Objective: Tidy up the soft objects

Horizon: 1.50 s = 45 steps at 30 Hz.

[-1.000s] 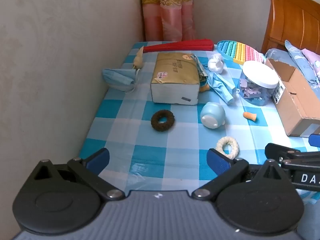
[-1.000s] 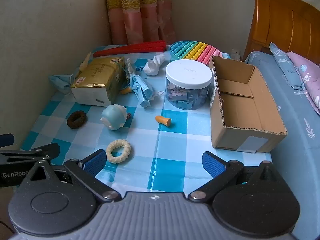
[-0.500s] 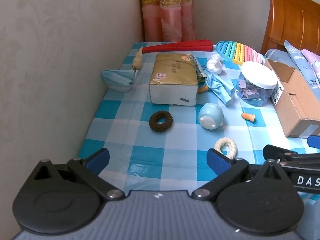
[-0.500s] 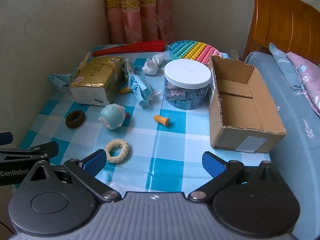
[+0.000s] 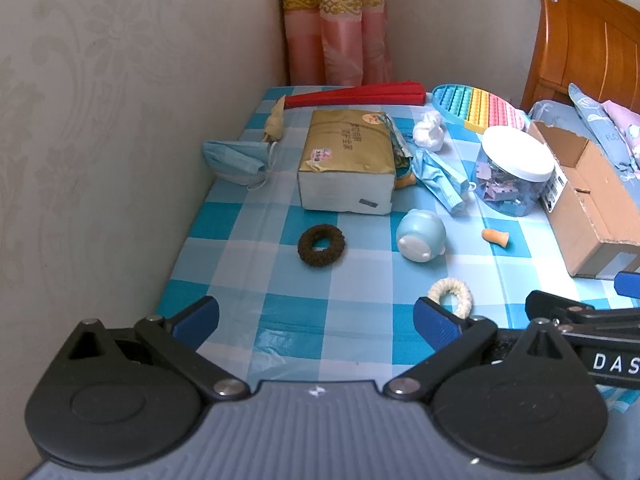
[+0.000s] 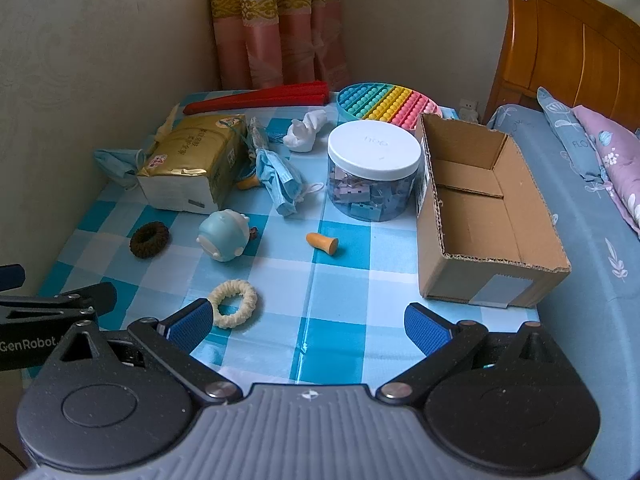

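Note:
Soft things lie on a blue checked tablecloth [image 6: 344, 280]: a brown hair ring [image 5: 321, 245] [image 6: 149, 239], a cream hair ring [image 5: 451, 295] [image 6: 234, 308], a light blue squishy toy [image 5: 421, 235] [image 6: 224, 235], an orange earplug [image 5: 495, 237] [image 6: 322, 243], two blue face masks [image 5: 236, 163] [image 6: 280, 182] and a white cloth wad [image 6: 306, 133]. An open cardboard box [image 6: 480, 216] stands at the right. My left gripper [image 5: 316, 318] is open and empty near the front edge. My right gripper [image 6: 308, 326] is open and empty, its left finger beside the cream ring.
A gold tissue pack [image 5: 346, 164], a lidded clear jar of clips [image 6: 374, 170], a red folded fan [image 6: 260, 98] and a rainbow pop toy [image 6: 384, 100] stand at the back. A wall runs along the left. A bed [image 6: 592, 208] lies at the right.
Both grippers have drawn back a little toward the front edge; the objects look slightly farther away. Nothing on the table has moved.

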Each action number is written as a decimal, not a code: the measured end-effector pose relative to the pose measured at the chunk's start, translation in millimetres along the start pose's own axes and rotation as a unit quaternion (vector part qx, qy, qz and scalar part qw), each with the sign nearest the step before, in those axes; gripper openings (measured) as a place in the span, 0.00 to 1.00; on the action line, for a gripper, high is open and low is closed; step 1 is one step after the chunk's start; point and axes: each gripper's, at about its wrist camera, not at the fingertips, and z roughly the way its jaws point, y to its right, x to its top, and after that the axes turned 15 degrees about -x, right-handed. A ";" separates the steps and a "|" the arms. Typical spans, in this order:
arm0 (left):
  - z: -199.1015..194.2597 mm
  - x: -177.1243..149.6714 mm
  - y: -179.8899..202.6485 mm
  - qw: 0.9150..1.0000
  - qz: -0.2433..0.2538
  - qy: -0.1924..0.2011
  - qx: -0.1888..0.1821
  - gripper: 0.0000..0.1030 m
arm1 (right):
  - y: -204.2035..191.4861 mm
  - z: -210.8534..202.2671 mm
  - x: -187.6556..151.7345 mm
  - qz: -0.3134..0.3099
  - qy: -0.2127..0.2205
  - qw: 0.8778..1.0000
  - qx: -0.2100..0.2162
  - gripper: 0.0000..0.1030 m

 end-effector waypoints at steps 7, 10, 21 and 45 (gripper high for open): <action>0.1 0.5 -0.2 1.000 -0.001 0.000 0.000 0.99 | -0.2 0.0 -0.3 0.000 0.001 1.000 0.000 1.00; 0.2 1.0 -0.4 1.000 0.000 0.000 0.000 0.99 | -0.5 -0.4 -0.7 0.000 0.001 1.000 0.000 1.00; 1.3 2.6 -1.0 1.000 0.000 0.000 0.000 0.99 | -0.4 -0.7 -0.6 -0.001 0.000 1.000 0.000 1.00; 3.9 3.1 0.5 1.000 0.008 0.002 -0.001 0.99 | -1.1 0.4 -1.8 0.001 0.001 1.000 -0.003 1.00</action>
